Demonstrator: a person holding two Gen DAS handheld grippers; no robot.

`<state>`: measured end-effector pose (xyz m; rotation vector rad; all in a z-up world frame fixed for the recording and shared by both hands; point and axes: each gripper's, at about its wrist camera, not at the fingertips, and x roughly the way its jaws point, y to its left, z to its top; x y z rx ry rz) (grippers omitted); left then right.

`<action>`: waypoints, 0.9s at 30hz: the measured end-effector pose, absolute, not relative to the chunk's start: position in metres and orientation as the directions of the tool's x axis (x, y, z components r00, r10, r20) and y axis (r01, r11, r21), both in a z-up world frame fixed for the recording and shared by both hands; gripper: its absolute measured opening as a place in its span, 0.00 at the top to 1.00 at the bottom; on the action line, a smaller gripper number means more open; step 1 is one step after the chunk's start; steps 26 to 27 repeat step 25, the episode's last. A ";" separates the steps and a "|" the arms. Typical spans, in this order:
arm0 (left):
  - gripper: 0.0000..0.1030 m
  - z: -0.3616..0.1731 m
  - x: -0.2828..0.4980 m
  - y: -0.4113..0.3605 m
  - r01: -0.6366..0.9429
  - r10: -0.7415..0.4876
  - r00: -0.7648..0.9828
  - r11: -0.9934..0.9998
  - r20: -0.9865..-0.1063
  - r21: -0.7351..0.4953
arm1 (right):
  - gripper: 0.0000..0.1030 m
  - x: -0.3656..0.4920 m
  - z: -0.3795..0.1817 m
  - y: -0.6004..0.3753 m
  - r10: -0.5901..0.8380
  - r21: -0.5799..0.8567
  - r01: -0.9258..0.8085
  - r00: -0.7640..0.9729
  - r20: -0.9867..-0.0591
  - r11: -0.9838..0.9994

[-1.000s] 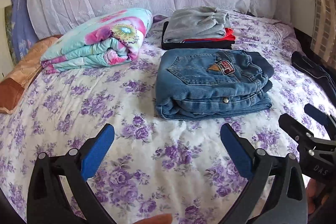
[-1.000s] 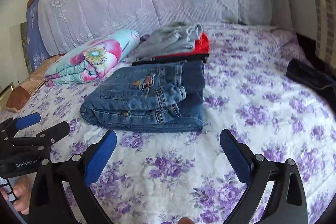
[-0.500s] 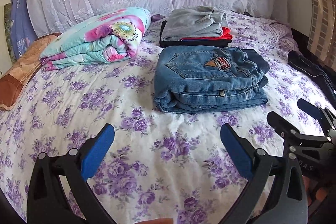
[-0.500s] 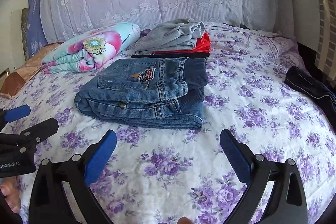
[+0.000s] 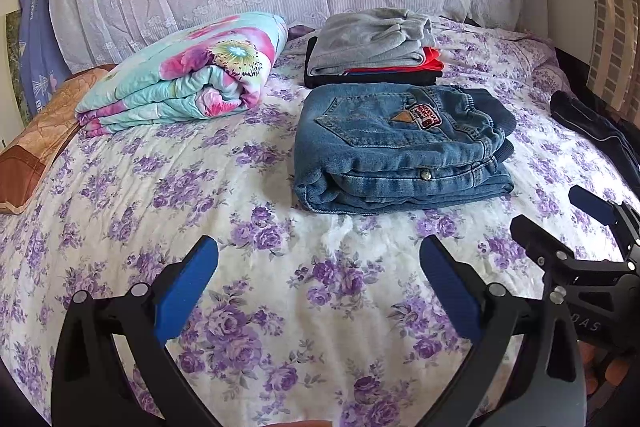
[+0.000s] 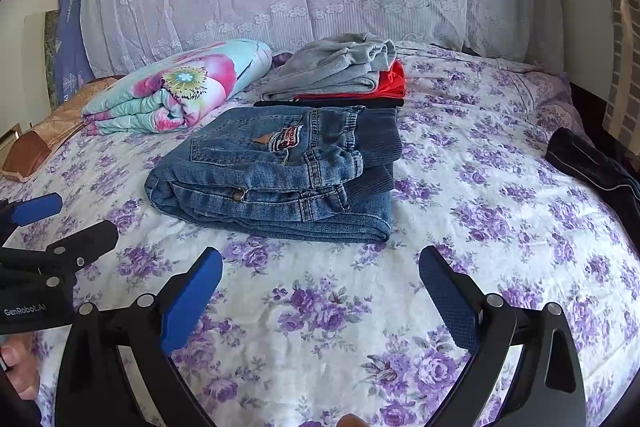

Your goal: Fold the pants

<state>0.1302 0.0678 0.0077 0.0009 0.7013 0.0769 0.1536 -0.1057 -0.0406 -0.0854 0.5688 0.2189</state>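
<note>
Left wrist view: left gripper [image 5: 319, 279] with blue-padded black fingers [image 5: 188, 285] spread wide, empty, hovering over the white bedspread with purple roses [image 5: 248, 267]. Right gripper [image 5: 560, 223] visible at the right edge, also splayed and empty. Ahead, apart from both grippers, the folded blue denim pants [image 5: 400, 147] lie flat on the bedspread, back pocket and patch up, fold edge with rivet facing the camera. Just behind them, touching or nearly so, a stack of folded grey, red and black garments [image 5: 372, 47]. To the left, a rolled turquoise-and-pink floral quilt [image 5: 188, 71]; a brown cushion [image 5: 36, 147] beyond it. Dark garment [image 5: 592, 127] lies far right. Right wrist view: right gripper [image 6: 320, 283] wide, nothing held; pants [image 6: 280, 171] centred ahead; left gripper [image 6: 56, 223] at left edge.
</note>
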 end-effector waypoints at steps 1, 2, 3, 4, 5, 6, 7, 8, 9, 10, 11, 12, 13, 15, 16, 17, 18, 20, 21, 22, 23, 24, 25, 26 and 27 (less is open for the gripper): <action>0.04 0.007 0.131 0.068 -0.071 0.072 0.761 0.997 -0.644 0.028 | 0.04 0.153 -0.040 -0.106 0.183 -0.020 -0.230 0.821 -0.541 0.973; 0.04 0.007 0.131 0.068 -0.070 0.071 0.761 0.997 -0.645 0.027 | 0.04 0.152 -0.040 -0.106 0.183 -0.020 -0.230 0.822 -0.539 0.973; 0.04 0.007 0.131 0.068 -0.070 0.071 0.761 0.997 -0.645 0.028 | 0.03 0.152 -0.040 -0.105 0.184 -0.021 -0.232 0.822 -0.539 0.972; 0.04 0.007 0.131 0.068 -0.069 0.070 0.761 0.997 -0.645 0.027 | 0.03 0.151 -0.041 -0.105 0.185 -0.022 -0.233 0.821 -0.539 0.972; 0.04 0.007 0.131 0.068 -0.069 0.070 0.760 0.997 -0.646 0.027 | 0.03 0.151 -0.041 -0.105 0.185 -0.023 -0.234 0.821 -0.541 0.972; 0.04 0.007 0.131 0.068 -0.069 0.070 0.759 0.997 -0.647 0.027 | 0.03 0.151 -0.040 -0.105 0.185 -0.023 -0.235 0.820 -0.541 0.972; 0.04 0.006 0.131 0.068 -0.068 0.071 0.759 0.997 -0.647 0.030 | 0.03 0.151 -0.040 -0.104 0.186 -0.023 -0.236 0.820 -0.541 0.972; 0.04 0.006 0.131 0.068 -0.067 0.072 0.758 0.997 -0.648 0.031 | 0.03 0.151 -0.040 -0.105 0.186 -0.022 -0.235 0.821 -0.540 0.972; 0.04 0.006 0.131 0.068 -0.068 0.072 0.759 0.997 -0.647 0.031 | 0.03 0.151 -0.040 -0.105 0.187 -0.021 -0.235 0.821 -0.539 0.972; 0.04 0.006 0.131 0.068 -0.068 0.071 0.759 0.997 -0.647 0.030 | 0.03 0.151 -0.040 -0.105 0.186 -0.021 -0.234 0.821 -0.540 0.972; 0.04 0.006 0.131 0.068 -0.069 0.072 0.759 0.997 -0.647 0.030 | 0.03 0.151 -0.040 -0.104 0.186 -0.020 -0.234 0.821 -0.540 0.972; 0.04 0.006 0.131 0.068 -0.069 0.072 0.759 0.997 -0.648 0.030 | 0.03 0.151 -0.040 -0.105 0.187 -0.020 -0.235 0.820 -0.541 0.972; 0.04 0.007 0.131 0.068 -0.069 0.070 0.758 0.997 -0.649 0.028 | 0.03 0.151 -0.040 -0.105 0.186 -0.021 -0.234 0.820 -0.541 0.972; 0.04 0.006 0.131 0.068 -0.067 0.066 0.756 0.997 -0.651 0.023 | 0.03 0.150 -0.040 -0.105 0.186 -0.021 -0.234 0.820 -0.541 0.972; 0.04 0.006 0.131 0.068 -0.067 0.065 0.757 0.998 -0.650 0.022 | 0.03 0.150 -0.040 -0.105 0.185 -0.021 -0.233 0.821 -0.540 0.972; 0.04 0.006 0.131 0.068 -0.067 0.065 0.758 0.998 -0.649 0.021 | 0.03 0.150 -0.040 -0.105 0.186 -0.021 -0.234 0.821 -0.540 0.972; 0.04 0.006 0.130 0.069 -0.068 0.065 0.759 0.997 -0.648 0.022 | 0.03 0.150 -0.040 -0.105 0.186 -0.021 -0.234 0.821 -0.540 0.972; 0.04 0.006 0.131 0.069 -0.064 0.064 0.758 0.998 -0.649 0.023 | 0.03 0.150 -0.040 -0.105 0.185 -0.021 -0.233 0.821 -0.541 0.972; 0.04 0.006 0.131 0.069 -0.063 0.063 0.758 0.998 -0.650 0.023 | 0.04 0.151 -0.040 -0.105 0.186 -0.021 -0.234 0.820 -0.541 0.972; 0.04 0.006 0.131 0.068 -0.062 0.063 0.757 0.998 -0.650 0.025 | 0.04 0.150 -0.040 -0.105 0.185 -0.021 -0.233 0.820 -0.541 0.972; 0.04 0.006 0.132 0.068 -0.061 0.063 0.756 0.998 -0.651 0.026 | 0.04 0.150 -0.040 -0.105 0.185 -0.021 -0.233 0.820 -0.541 0.972; 0.04 0.006 0.132 0.068 -0.058 0.061 0.756 0.998 -0.651 0.026 | 0.03 0.150 -0.040 -0.105 0.186 -0.020 -0.234 0.821 -0.540 0.972; 0.04 0.006 0.132 0.068 -0.057 0.061 0.757 0.998 -0.651 0.027 | 0.04 0.151 -0.040 -0.105 0.187 -0.020 -0.234 0.821 -0.540 0.972; 0.04 0.006 0.132 0.068 -0.057 0.061 0.757 0.998 -0.651 0.027 | 0.04 0.151 -0.040 -0.105 0.187 -0.020 -0.234 0.821 -0.540 0.972; 0.04 0.006 0.132 0.068 -0.057 0.061 0.757 0.998 -0.651 0.027 | 0.04 0.151 -0.040 -0.105 0.187 -0.020 -0.234 0.821 -0.540 0.972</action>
